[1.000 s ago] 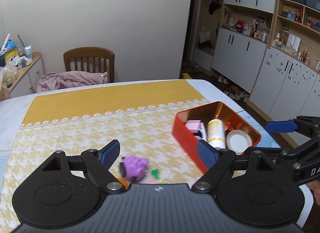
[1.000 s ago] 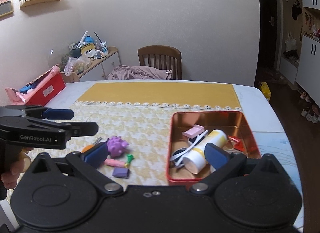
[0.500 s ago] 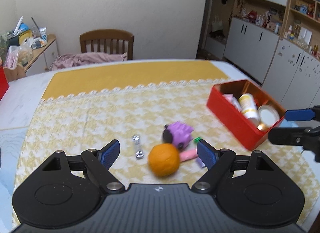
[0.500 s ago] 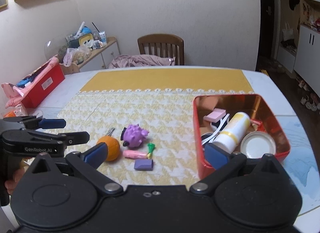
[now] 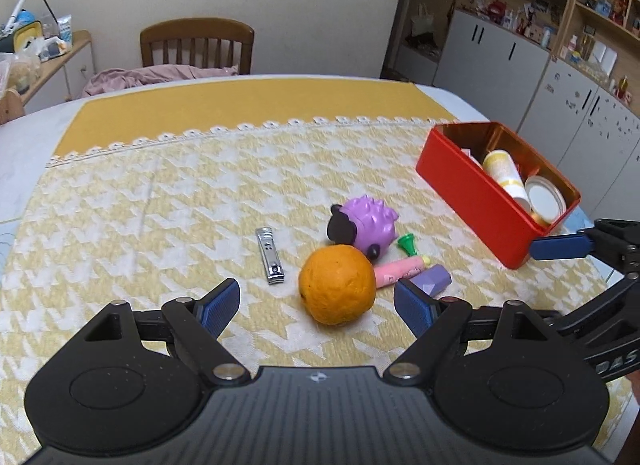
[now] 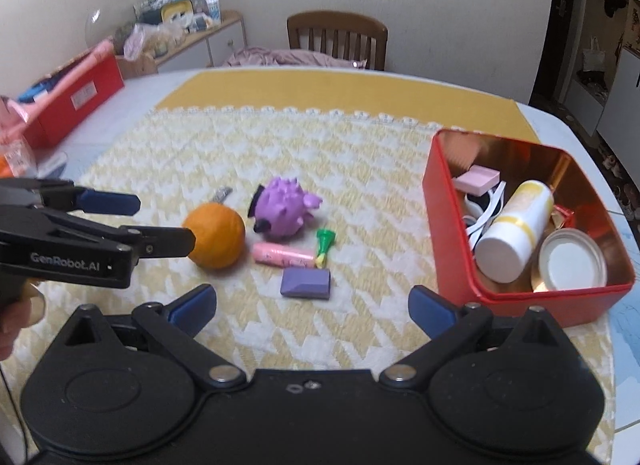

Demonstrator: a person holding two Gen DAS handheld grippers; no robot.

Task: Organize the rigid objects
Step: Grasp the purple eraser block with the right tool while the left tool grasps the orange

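Observation:
An orange (image 5: 337,284) (image 6: 215,236), a purple spiky toy (image 5: 364,224) (image 6: 285,206), a nail clipper (image 5: 269,254), a pink tube (image 6: 282,254), a green piece (image 6: 325,241) and a purple block (image 6: 306,283) lie on the yellow tablecloth. A red tin (image 5: 480,201) (image 6: 448,225) on the right holds a white bottle (image 6: 510,239), a lid and a pink box. My left gripper (image 5: 316,303) is open, just short of the orange. My right gripper (image 6: 312,305) is open and empty, near the purple block.
A wooden chair (image 5: 197,43) with pink cloth stands behind the table. A red box (image 6: 72,101) lies at the table's left edge. White cabinets (image 5: 520,65) stand on the right. The left gripper shows in the right wrist view (image 6: 120,221), beside the orange.
Both grippers pulled back and swung left. The orange, nail clipper and small pieces came fully into view. The left gripper now faces the orange. Both stayed open.

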